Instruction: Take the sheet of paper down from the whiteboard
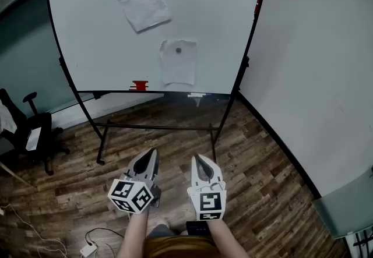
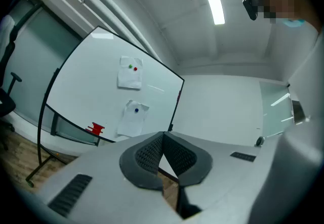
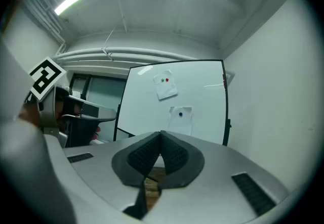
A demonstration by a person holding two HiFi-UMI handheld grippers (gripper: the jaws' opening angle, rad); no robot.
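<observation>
A whiteboard (image 1: 93, 29) on a wheeled stand faces me across the room. Two sheets hang on it. The upper sheet (image 1: 141, 2) is tilted and held by a green and a red magnet. The lower sheet (image 1: 178, 63) hangs under one dark magnet (image 1: 178, 50). Both sheets also show in the left gripper view, upper sheet (image 2: 129, 74) and lower sheet (image 2: 132, 119), and in the right gripper view, upper sheet (image 3: 165, 85) and lower sheet (image 3: 180, 120). My left gripper (image 1: 152, 152) and right gripper (image 1: 199, 159) are held low, well short of the board, both shut and empty.
A red object (image 1: 140, 85) sits on the board's tray. A black office chair (image 1: 29, 129) stands at the left. The board's stand legs (image 1: 157, 129) spread over the wooden floor. A white wall (image 1: 315, 76) runs along the right. Cables (image 1: 87, 245) lie on the floor near me.
</observation>
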